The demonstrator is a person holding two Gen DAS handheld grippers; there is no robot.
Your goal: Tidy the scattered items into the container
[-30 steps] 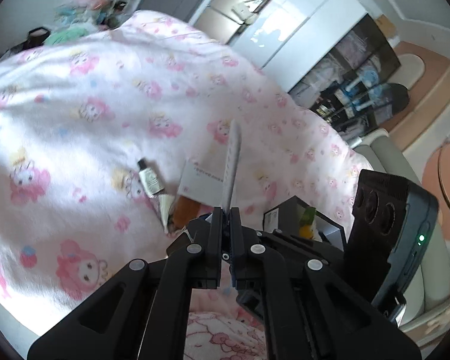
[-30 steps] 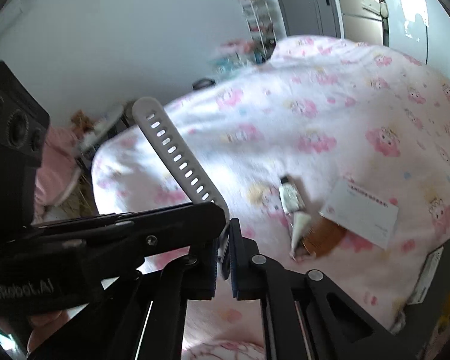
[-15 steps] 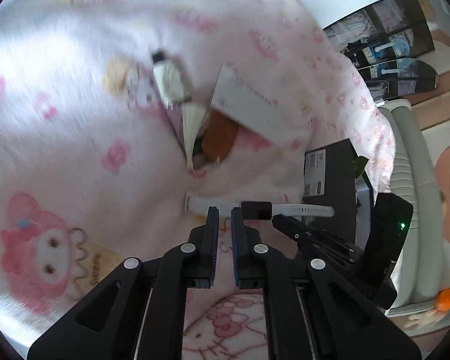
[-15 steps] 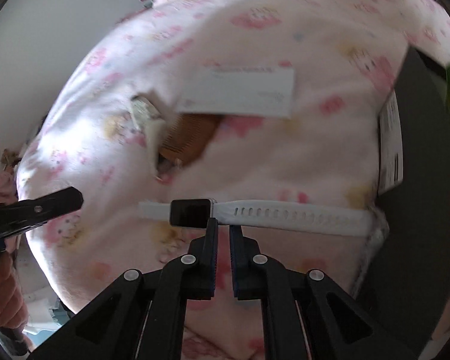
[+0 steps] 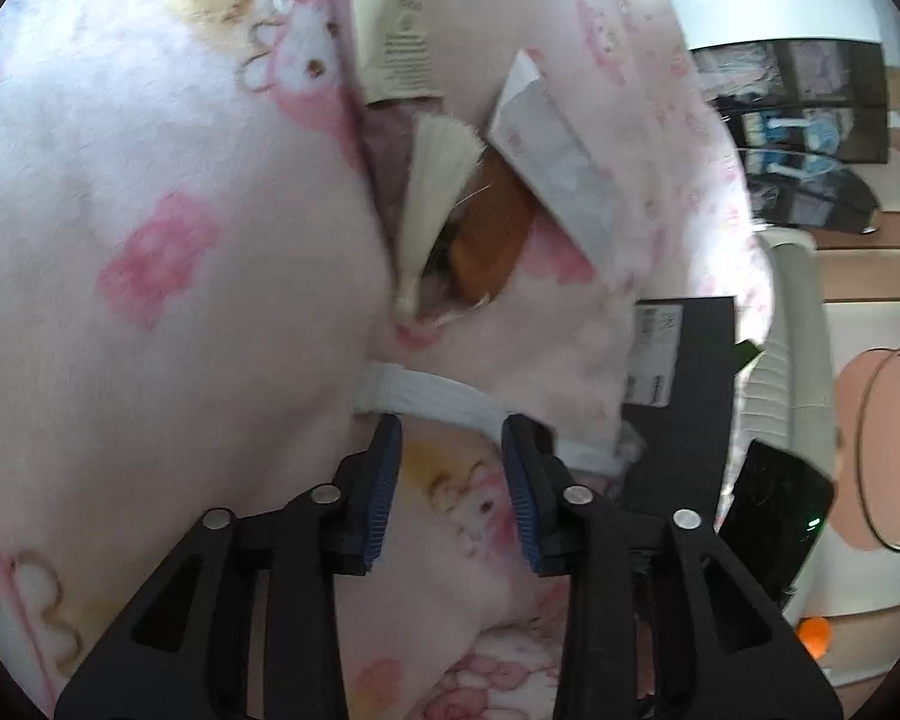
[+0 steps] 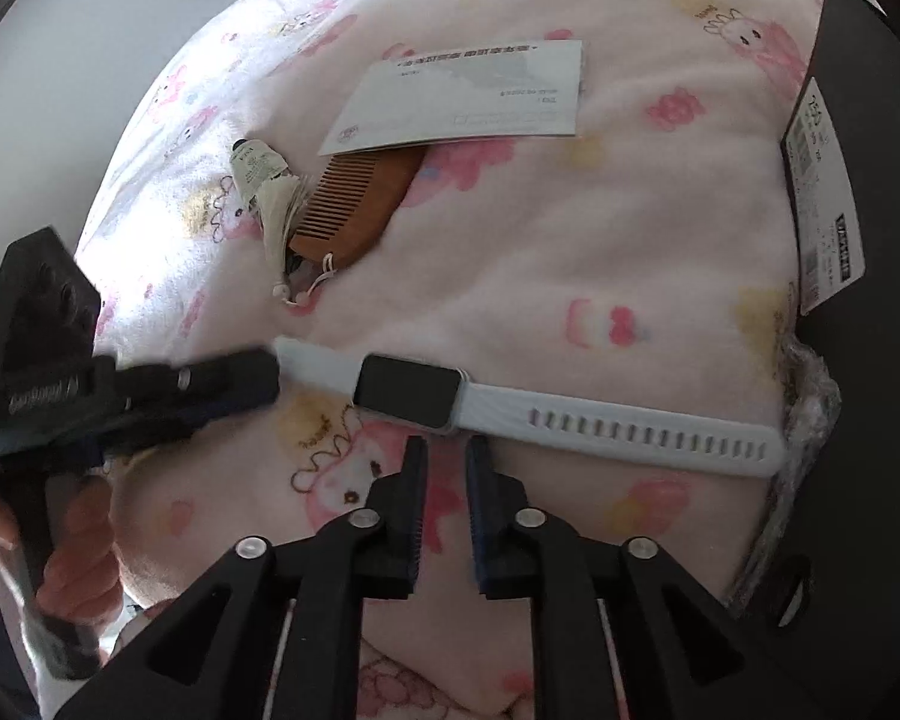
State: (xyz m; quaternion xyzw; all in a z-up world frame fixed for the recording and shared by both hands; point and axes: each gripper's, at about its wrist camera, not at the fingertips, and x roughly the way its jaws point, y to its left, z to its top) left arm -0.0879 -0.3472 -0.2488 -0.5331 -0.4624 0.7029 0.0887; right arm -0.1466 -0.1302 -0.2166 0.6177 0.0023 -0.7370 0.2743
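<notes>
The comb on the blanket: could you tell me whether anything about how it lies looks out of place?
Slightly. The wooden comb is partly tucked under the white card, and its cream tassel is bunched against the small tube, so the three lie in a tangled cluster on the blanket.

Watches: one, a white-strapped watch [image 6: 411, 391] flat on the blanket [image 6: 570, 228]
Combs: one wooden comb [image 6: 354, 204], beyond the watch
Tubes: one small tube [image 6: 257, 167], just beside the comb
Cards: one white card [image 6: 468, 96], overlapping the comb
Boxes: one black box [image 6: 858, 180], right of the watch
Grippers: two
</notes>
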